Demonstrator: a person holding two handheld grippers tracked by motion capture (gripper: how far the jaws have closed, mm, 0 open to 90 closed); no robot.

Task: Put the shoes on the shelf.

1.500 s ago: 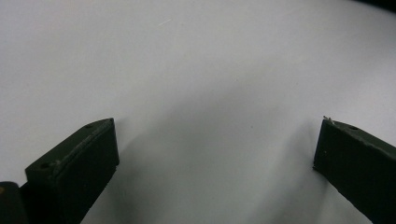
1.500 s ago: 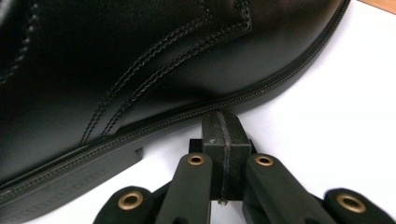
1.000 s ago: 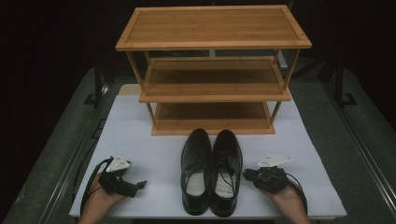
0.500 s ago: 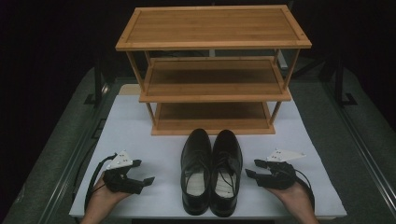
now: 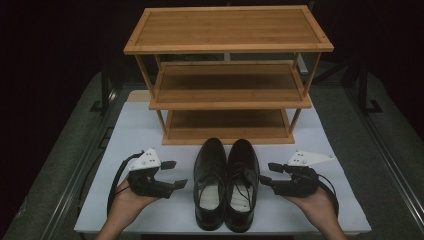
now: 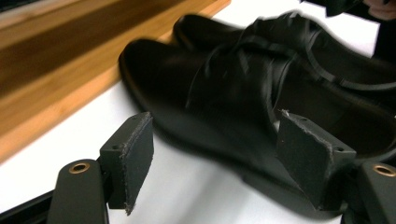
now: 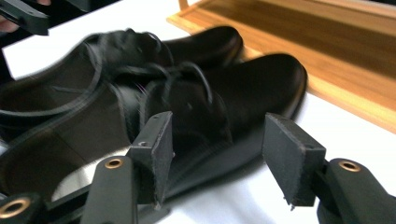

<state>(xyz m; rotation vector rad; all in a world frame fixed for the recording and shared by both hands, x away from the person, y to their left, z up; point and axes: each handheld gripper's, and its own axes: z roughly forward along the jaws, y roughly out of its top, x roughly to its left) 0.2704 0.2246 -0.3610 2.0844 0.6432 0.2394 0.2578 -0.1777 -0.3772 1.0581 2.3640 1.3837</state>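
Note:
Two black lace-up shoes stand side by side on the white table, toes toward the rack: the left shoe (image 5: 209, 182) (image 6: 219, 107) and the right shoe (image 5: 242, 182) (image 7: 224, 107). My left gripper (image 5: 172, 174) (image 6: 217, 163) is open just left of the pair, jaws pointing at the left shoe's side. On the other side my right gripper (image 5: 266, 174) (image 7: 217, 154) is open too, jaws pointing at the right shoe's side. Neither holds anything.
A three-shelf wooden shoe rack (image 5: 227, 75) stands behind the shoes, its bottom shelf (image 5: 227, 122) just beyond their toes. The white table (image 5: 135, 135) has bare room on both sides of the shoes. Dark floor surrounds it.
Both grippers have lifted off the table and moved inward toward the shoes, their jaws now wider apart. The shoes have not moved.

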